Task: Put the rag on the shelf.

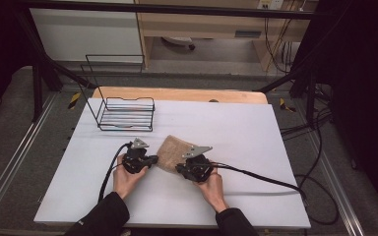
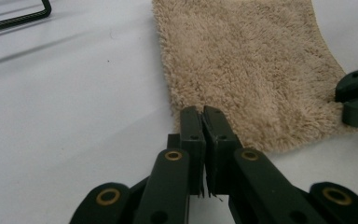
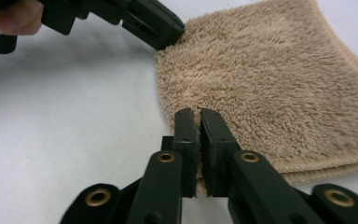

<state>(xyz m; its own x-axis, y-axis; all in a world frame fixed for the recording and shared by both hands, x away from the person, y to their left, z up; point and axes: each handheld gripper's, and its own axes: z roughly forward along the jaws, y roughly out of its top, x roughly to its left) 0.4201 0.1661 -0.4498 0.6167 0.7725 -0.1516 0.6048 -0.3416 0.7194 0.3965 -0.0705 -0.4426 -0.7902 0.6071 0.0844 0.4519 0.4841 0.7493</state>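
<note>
Far left on the white table (image 1: 256,147) stands a black wire rack (image 1: 126,114), well apart from the rest. Nearer, the left gripper (image 1: 153,160) has its jaws pinched together on the near-left corner of the beige terry towel (image 1: 174,152). Towel: folded, fluffy pile, stitched hem, layered edges, lying flat mid-table between both hands. The right gripper (image 1: 179,169) has its jaws clamped on the towel's near-right edge.
</note>
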